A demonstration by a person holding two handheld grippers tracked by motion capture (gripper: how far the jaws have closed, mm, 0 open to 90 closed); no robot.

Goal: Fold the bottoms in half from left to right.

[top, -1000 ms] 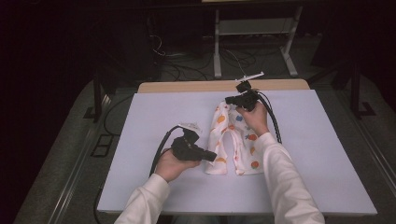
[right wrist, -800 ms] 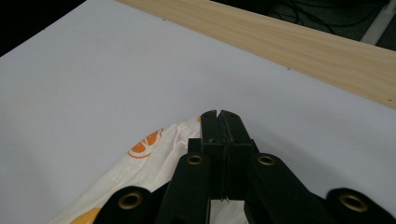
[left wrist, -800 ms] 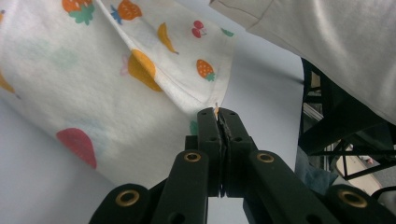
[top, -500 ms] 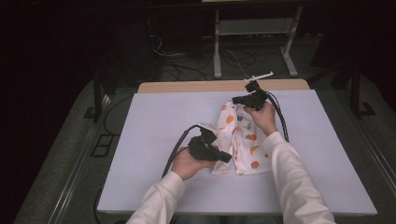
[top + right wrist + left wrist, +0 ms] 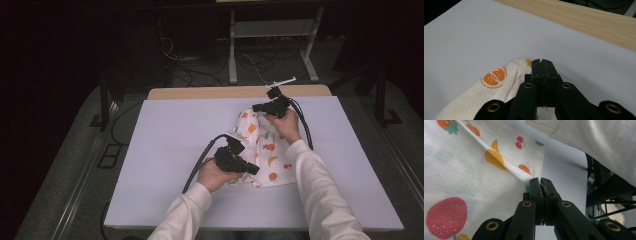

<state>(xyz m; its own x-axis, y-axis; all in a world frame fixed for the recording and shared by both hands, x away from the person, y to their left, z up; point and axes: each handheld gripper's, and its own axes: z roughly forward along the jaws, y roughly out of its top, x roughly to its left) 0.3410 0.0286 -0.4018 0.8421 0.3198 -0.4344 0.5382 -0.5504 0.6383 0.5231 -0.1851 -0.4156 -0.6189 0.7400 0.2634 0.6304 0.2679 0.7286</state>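
My right sleeve (image 5: 320, 190) covers the cloth's (image 5: 267, 150) right edge; my left claw (image 5: 252, 170) hides its near corner.

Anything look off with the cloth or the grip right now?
Nothing stands out. The fruit-print cloth lies bunched mid-fold on the table, undamaged, and both the left gripper and right gripper are shut on its edges.

White table (image 5: 165, 150), wooden far edge (image 5: 210, 93)

Table: your white top (image 5: 165, 150), with a wood strip (image 5: 210, 92) along its far edge.
Floor: grey, with cables (image 5: 252, 62) behind your table.
Stand: white legs (image 5: 233, 45) beyond.
Light: your room is dark, table lit.
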